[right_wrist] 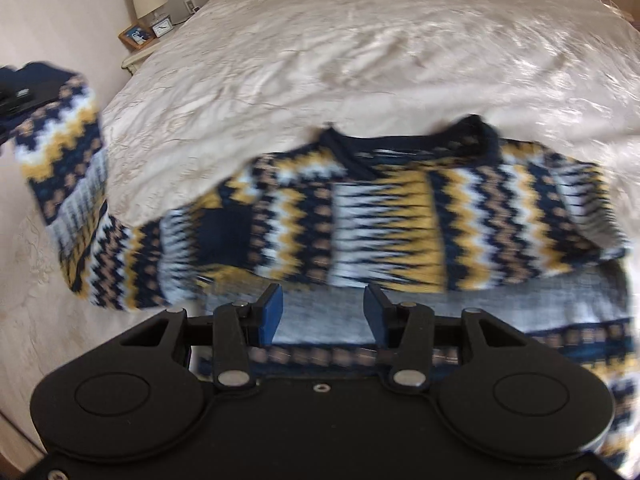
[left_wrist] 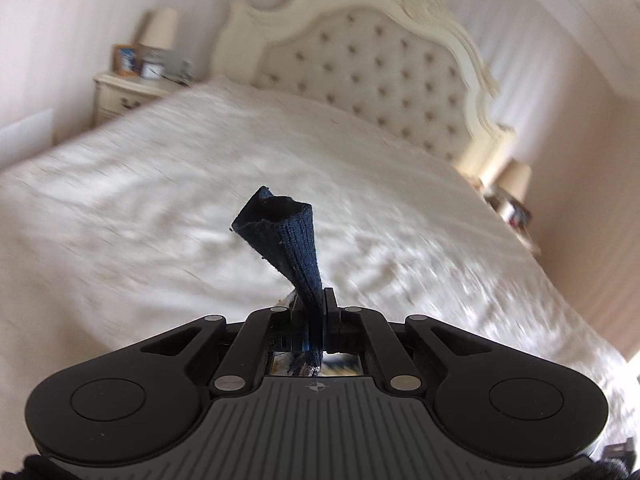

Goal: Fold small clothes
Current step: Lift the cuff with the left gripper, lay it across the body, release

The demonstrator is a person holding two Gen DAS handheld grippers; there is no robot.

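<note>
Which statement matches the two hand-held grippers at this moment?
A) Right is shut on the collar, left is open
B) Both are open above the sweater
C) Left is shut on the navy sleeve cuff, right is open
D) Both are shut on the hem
C: the left hand-held gripper pinches the navy sleeve cuff of the patterned sweater, while the right hand-held gripper has its fingers spread apart with only the knit lying on the bed showing between them.

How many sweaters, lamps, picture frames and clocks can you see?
Sweaters: 1, the patterned sweater, its cuff in the left gripper
Lamps: 2
Picture frames: 1
Clocks: 1
Total: 5
</note>
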